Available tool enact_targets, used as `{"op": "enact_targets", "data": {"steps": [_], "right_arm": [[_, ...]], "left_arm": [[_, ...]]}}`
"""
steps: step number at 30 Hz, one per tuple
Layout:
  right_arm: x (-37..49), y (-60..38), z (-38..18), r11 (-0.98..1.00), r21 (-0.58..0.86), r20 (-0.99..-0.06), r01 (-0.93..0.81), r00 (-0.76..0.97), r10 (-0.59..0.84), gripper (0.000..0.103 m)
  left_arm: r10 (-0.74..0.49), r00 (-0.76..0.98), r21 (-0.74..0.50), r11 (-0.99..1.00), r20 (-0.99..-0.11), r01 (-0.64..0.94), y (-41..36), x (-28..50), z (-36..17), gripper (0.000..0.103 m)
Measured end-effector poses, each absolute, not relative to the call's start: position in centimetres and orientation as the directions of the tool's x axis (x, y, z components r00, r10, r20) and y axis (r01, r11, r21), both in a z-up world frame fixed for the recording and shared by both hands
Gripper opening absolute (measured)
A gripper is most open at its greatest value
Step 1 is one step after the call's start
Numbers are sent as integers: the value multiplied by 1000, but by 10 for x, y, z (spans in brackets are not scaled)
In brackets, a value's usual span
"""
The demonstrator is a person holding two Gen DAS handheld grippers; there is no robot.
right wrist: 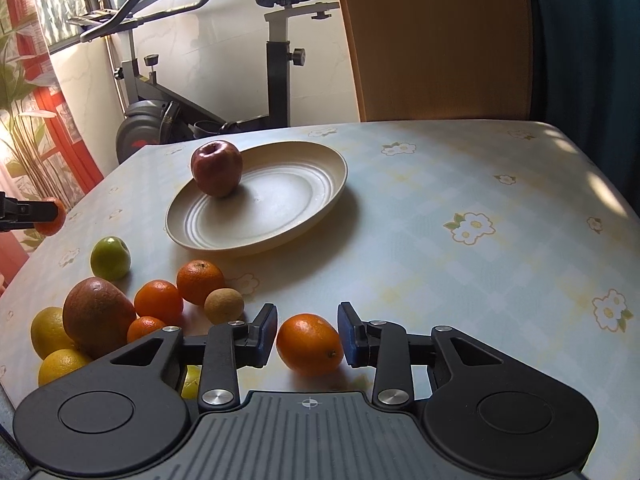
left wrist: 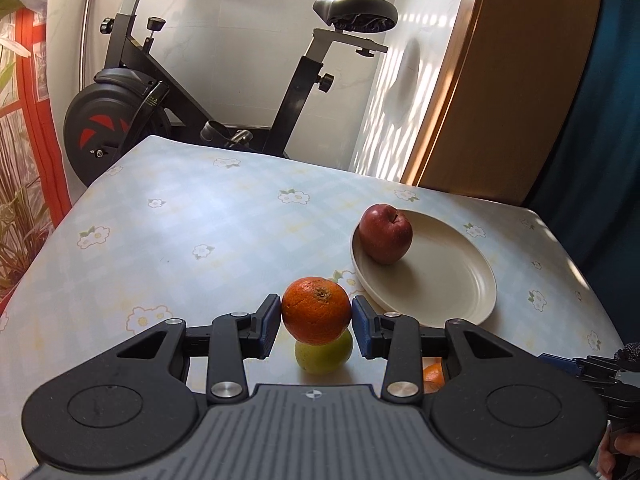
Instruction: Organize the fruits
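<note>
An orange [left wrist: 316, 310] is clamped aloft by the left gripper [left wrist: 316, 320] for the plate [left wrist: 440, 280]; the right gripper [right wrist: 307, 336] is spread around a second orange [right wrist: 310, 344] on the table [right wrist: 460, 184].

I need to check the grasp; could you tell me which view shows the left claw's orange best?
The left wrist view: the orange sits centred between the left claw's pads. The right wrist view shows only a sliver at its left edge.

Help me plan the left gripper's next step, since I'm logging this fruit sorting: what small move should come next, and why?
Probably carry the orange rightward and forward over the plate. The left gripper grips it, lifted above the green fruit, while the plate holds only the red apple at its far left edge, leaving bare room near the middle.
</note>
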State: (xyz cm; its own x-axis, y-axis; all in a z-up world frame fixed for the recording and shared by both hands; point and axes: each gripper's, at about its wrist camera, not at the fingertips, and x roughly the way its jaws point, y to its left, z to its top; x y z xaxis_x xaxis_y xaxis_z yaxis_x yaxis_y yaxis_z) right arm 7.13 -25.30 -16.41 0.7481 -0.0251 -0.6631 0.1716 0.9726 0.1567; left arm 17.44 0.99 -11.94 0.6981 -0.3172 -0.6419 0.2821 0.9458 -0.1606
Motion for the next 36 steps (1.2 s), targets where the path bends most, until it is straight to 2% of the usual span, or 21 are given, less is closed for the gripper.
{"op": "enact_targets", "data": {"steps": [3, 6, 17, 21, 25, 36], "right_arm": [[69, -253, -168, 974, 156, -670, 164, 742, -18, 44], [68, -251, -169, 979, 125, -680, 159, 732, -32, 44], [69, -252, -176, 983, 112, -709, 145, 705, -23, 41], [72, -248, -174, 987, 75, -727, 142, 685, -43, 34], [73, -250, -173, 987, 82, -732, 138, 680, -35, 32], [82, -260, -139, 986, 119, -656, 120, 755, -13, 32]], "left_arm": [[-325, 687, -167, 943, -650, 288, 8, 172, -123, 41], [-326, 673, -168, 942, -663, 290, 9, 171, -129, 41], [-334, 658, -168, 938, -675, 304, 10, 170, -135, 41], [-336, 656, -166, 937, -676, 308, 9, 172, -136, 41], [-343, 655, -158, 932, -673, 325, 6, 172, -134, 41], [-386, 664, -132, 907, -640, 400, -8, 182, -115, 41]]}}
